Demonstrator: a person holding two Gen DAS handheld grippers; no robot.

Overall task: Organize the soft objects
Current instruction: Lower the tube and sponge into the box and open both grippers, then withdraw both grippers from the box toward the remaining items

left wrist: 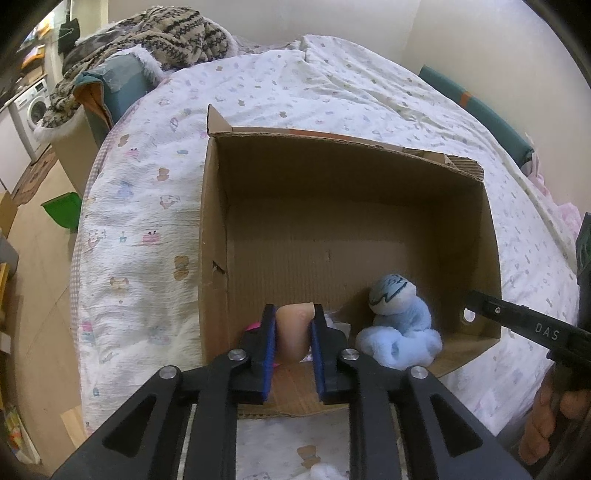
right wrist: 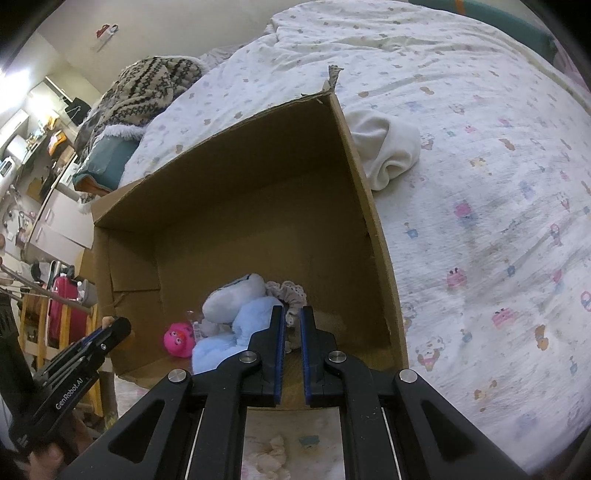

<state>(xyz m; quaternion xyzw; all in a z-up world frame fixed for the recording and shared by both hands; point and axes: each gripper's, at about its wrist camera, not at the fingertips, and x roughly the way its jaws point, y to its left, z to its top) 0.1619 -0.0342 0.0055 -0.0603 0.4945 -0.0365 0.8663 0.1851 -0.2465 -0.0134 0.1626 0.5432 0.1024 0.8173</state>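
Observation:
An open cardboard box [left wrist: 332, 206] lies on the bed. My left gripper [left wrist: 293, 325] is shut on a beige soft object [left wrist: 293, 332] and holds it over the box's near edge. A light blue plush toy [left wrist: 399, 317] lies in the box's near right corner; it also shows in the right wrist view [right wrist: 236, 314]. There a pink round toy [right wrist: 180, 339] and a grey lacy scrunchie [right wrist: 288, 291] lie beside it. My right gripper [right wrist: 291, 321] hovers over the box's near edge, jaws nearly closed with nothing between them. A white rolled cloth [right wrist: 384, 147] lies on the bed outside the box.
The bed [left wrist: 147, 221] has a white printed cover. A patterned knit blanket [left wrist: 166, 33] is heaped at the far left. A green dustpan [left wrist: 61, 212] and a washing machine [left wrist: 33, 107] stand on the floor left. A pink suitcase [right wrist: 66, 314] stands beyond the box.

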